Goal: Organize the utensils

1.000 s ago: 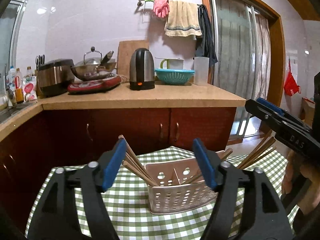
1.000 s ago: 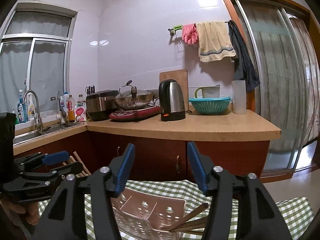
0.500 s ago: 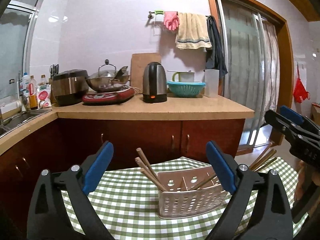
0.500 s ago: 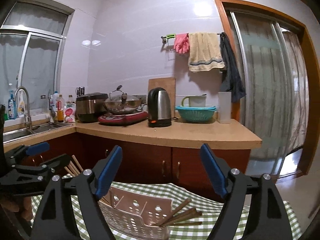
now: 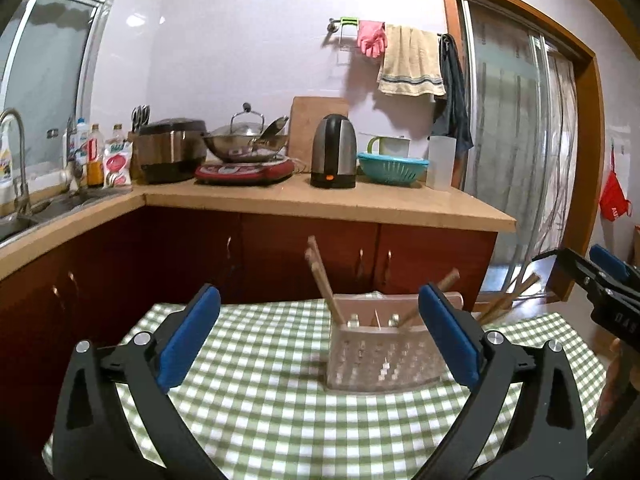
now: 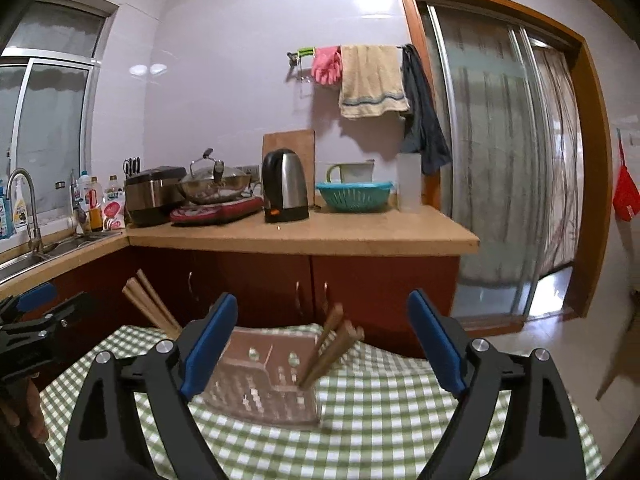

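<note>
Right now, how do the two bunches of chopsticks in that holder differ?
The left chopsticks lean left and rise well above the holder; the right chopsticks lean right and lie lower, at a flatter slant. The left bunch stands in the left end compartment, the right bunch in the right end one. Both are brown wood, standing loose, held by nothing.

Both wrist cameras are looking slightly downward across the checked desk [image 5: 256,420] toward the kitchen counter [image 5: 320,200]. The left one is facing the utensil basket [image 5: 380,356] from its left, the right one from its right, both sharing it nearby.
</note>
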